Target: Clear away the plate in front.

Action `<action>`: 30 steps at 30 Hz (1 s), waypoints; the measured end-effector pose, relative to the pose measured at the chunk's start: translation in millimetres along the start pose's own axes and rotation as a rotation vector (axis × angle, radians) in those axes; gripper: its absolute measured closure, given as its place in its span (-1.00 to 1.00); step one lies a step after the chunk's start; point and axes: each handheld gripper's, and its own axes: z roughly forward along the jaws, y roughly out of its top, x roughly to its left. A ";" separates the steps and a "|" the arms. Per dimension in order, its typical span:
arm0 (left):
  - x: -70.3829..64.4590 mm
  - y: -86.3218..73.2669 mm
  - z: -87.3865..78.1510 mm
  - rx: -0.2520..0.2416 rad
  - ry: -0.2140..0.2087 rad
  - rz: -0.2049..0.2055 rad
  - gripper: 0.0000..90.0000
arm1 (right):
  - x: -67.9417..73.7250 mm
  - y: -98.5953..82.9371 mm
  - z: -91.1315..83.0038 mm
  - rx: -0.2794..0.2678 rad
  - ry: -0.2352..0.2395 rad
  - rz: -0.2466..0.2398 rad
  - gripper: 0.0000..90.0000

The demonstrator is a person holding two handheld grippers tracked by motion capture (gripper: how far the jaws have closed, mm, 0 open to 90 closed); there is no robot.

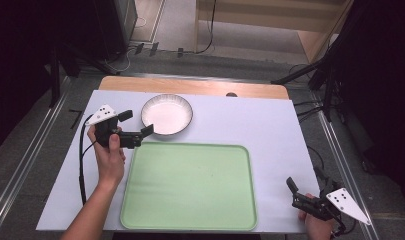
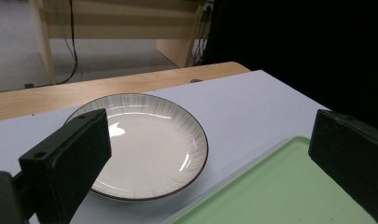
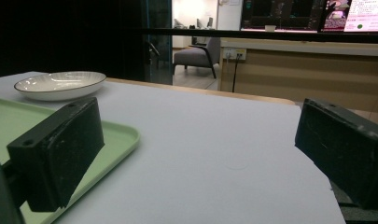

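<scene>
The left gripper [image 1: 136, 123], held in the person's left hand [image 1: 109, 152], hovers at the near-left edge of the round white ceramic plate with a dark rim and fine grey radial lines [image 1: 167, 114]; its jaws stand wide apart and hold nothing, one above the plate's near-left rim and the other toward the corner of the tray. The plate lies flat on the white-covered counter [image 1: 270, 125], toward its far side, just beyond the far-left corner of the pale green rectangular plastic tray with rounded corners [image 1: 190, 186], which takes up the middle of the counter's near half. No brand or lettering can be read on plate or tray. At the near-right corner of the counter, well apart from the plate, the right gripper [image 1: 302, 186] is likewise released, jaws spread over bare surface. In the right gripper view, bright screens [image 3: 364, 14] beyond the counter carry writing too small to read.
</scene>
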 end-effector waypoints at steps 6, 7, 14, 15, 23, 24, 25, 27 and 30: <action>2.6 2.8 5.4 0.002 0.003 -0.007 -1.00 | -0.1 0.0 -0.1 -0.001 0.001 0.000 -0.96; 3.6 3.2 6.5 0.003 0.003 -0.009 -1.00 | 0.0 0.0 0.0 0.000 0.001 0.000 -0.96; 11.1 5.0 15.8 0.011 0.011 -0.028 -1.00 | 0.0 0.0 0.1 0.000 0.000 -0.001 -0.96; 12.7 5.4 19.1 0.019 0.017 -0.029 -1.00 | 0.1 0.0 0.1 0.002 0.000 -0.001 -0.96; 18.3 8.5 33.3 0.049 0.041 -0.036 -1.00 | 0.2 0.0 0.1 0.003 -0.001 -0.002 -0.96; 18.3 8.5 33.3 0.049 0.041 -0.036 -1.00 | 0.2 0.0 0.1 0.003 -0.001 -0.002 -0.96; 19.7 8.9 35.1 0.053 0.041 -0.036 -1.00 | 0.2 0.0 0.1 0.003 0.000 -0.002 -0.96; 23.6 10.6 39.8 0.058 0.049 -0.046 -1.00 | 0.1 0.0 0.1 0.003 0.000 -0.002 -0.96; 27.4 12.5 41.8 0.057 0.049 -0.056 -1.00 | 0.1 0.0 0.1 0.002 0.000 -0.002 -0.96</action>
